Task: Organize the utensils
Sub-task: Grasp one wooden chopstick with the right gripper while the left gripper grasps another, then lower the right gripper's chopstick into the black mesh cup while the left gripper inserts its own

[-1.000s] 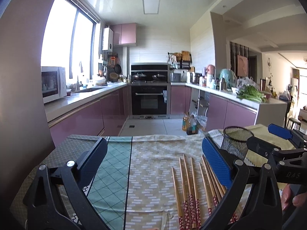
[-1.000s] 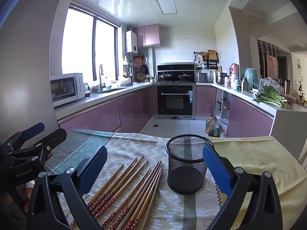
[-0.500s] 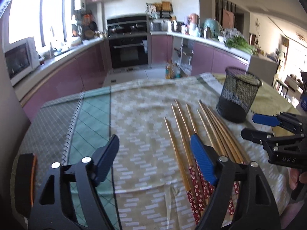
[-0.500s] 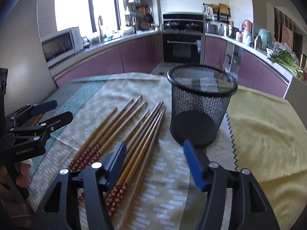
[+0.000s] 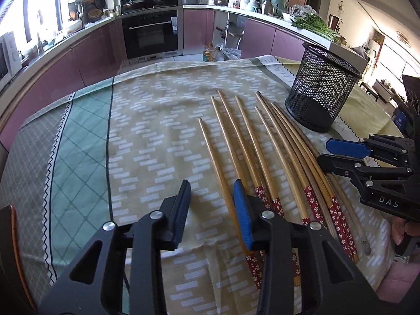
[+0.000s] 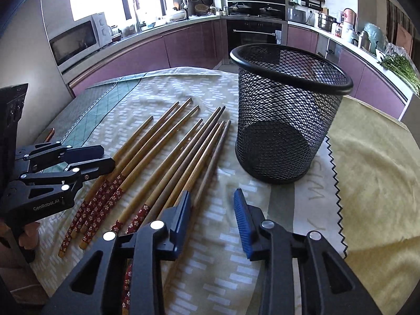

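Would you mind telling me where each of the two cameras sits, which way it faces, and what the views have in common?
Left wrist: on the left gripper, angled down at the tablecloth beside the chopsticks; its closing jaws hold nothing; the right gripper shows at right.
Right wrist: on the right gripper, angled down before the mesh cup; closing jaws empty; the left gripper and a hand show at left.
Shared: chopsticks, mesh cup, tablecloth, kitchen counters.

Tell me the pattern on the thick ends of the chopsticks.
The chopsticks have dark red ends with small white flowers above plain wood; the right wrist view shows it best.
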A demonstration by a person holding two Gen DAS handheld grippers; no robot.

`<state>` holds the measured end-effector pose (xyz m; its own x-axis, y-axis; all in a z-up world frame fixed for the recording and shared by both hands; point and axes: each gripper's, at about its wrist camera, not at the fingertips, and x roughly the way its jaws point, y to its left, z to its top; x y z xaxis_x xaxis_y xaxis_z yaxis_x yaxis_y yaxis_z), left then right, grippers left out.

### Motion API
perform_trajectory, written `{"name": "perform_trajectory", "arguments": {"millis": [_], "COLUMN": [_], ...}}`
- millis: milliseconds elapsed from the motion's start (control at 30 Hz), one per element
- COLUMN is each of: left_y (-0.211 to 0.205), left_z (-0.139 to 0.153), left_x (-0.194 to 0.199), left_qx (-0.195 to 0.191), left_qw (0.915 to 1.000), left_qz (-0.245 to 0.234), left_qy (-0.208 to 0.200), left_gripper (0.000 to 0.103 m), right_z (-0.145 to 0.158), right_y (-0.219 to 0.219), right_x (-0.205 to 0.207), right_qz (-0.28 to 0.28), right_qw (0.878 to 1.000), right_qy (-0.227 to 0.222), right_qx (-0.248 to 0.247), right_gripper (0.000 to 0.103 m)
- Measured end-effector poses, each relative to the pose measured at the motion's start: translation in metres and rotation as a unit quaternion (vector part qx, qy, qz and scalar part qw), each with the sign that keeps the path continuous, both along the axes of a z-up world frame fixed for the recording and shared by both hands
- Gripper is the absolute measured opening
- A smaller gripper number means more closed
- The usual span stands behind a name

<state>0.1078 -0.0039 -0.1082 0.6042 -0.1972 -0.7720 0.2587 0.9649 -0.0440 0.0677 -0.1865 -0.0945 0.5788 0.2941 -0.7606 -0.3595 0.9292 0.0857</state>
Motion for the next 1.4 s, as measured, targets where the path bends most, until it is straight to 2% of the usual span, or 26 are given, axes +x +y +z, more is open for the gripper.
{"name": "perform_trajectory", "arguments": {"millis": [167,267,333,367,700,933,1133,1400], "left_y": [-0.006,-0.01,-0.01,-0.012,-0.005,0.002,0.001,0.004], "left_z": [-0.002,-0.001,0.0,0.0,0.01,0.042,0.079,0.134], "left_x": [0.006,0.01,0.011,0.012,-0.002,-0.02,-0.038,-0.057], "left_qx": [0.007,0.012,0.009,0.007,-0.02,-0.058,-0.099,-0.168], "left_qw": [1.0,0.9999,0.9999,0.9999,0.9998,0.9978,0.992,0.9753], "left_qz": [-0.006,-0.007,-0.007,-0.006,0.006,-0.015,-0.051,-0.095], "left_qy": [0.002,0.002,0.004,0.005,-0.005,-0.029,-0.059,-0.108], "left_gripper": [0.031,0.023,0.011,0.011,0.007,0.007,0.007,0.007], "right_z": [-0.001,-0.001,-0.001,-0.001,0.008,0.03,0.056,0.098], "right_y": [0.006,0.006,0.005,0.003,-0.007,-0.016,-0.03,-0.053], "right_x": [0.008,0.014,0.015,0.016,0.007,-0.007,-0.021,-0.037], "right_qz": [0.001,0.0,0.003,0.005,0.017,0.035,0.039,0.04], "right_qw": [1.0,1.0,1.0,1.0,0.998,0.996,0.991,0.979], "right_qy": [0.003,0.007,0.011,0.017,0.019,-0.012,-0.051,-0.119], "right_qx": [-0.006,-0.002,0.007,0.017,0.06,0.086,0.116,0.163], "right_gripper": [0.027,0.023,0.016,0.011,0.006,0.006,0.006,0.006]}}
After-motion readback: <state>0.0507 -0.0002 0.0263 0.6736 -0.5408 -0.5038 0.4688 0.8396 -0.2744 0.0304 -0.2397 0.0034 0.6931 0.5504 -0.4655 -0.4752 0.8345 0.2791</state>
